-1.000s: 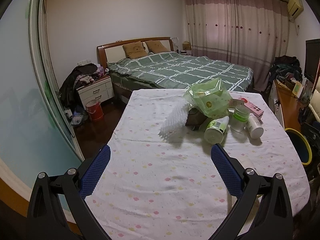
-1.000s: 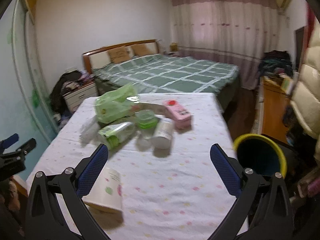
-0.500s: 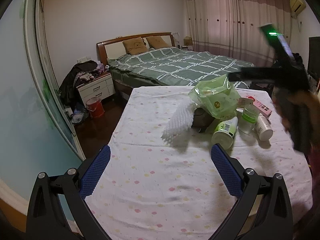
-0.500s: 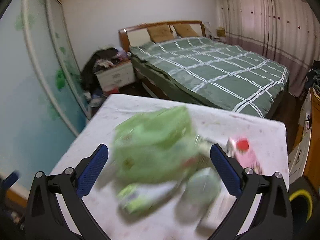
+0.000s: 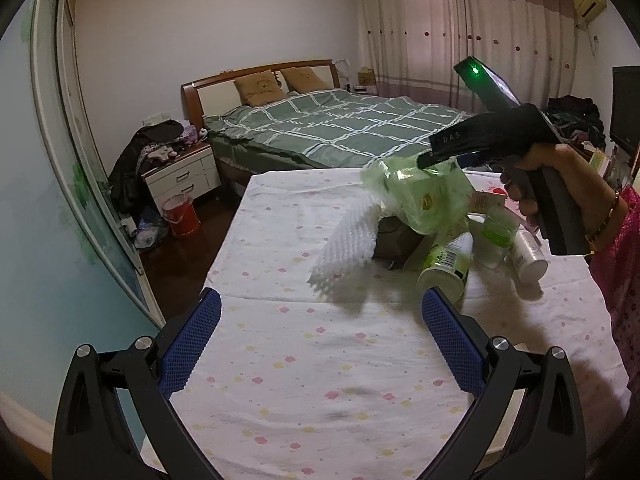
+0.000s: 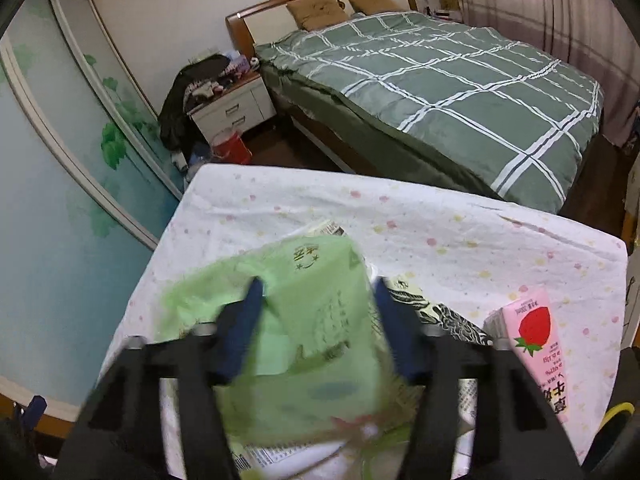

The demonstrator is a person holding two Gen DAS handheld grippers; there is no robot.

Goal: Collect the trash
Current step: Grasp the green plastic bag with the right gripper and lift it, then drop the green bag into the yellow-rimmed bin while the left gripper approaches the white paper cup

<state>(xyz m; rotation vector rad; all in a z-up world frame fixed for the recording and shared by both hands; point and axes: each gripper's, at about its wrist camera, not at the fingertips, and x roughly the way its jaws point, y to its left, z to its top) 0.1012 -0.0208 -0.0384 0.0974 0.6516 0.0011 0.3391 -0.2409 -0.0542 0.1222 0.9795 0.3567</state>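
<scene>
Right claw [image 6: 316,312] clamped on green bag [image 6: 308,344]; left claw [image 5: 320,336] apart above bare tablecloth [image 5: 320,380], near edge.

Bag [image 5: 420,196] on pile mid-table [image 5: 280,320], foam [image 5: 348,248] left, bottles [image 5: 444,264] right.

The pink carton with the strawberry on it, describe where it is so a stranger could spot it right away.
Start at the table with the flower-dotted white cloth at the foot of the green plaid bed. In the right wrist view, the pink strawberry carton lies near the cloth's right edge, beside the green plastic bag. It is the only pink item.
</scene>
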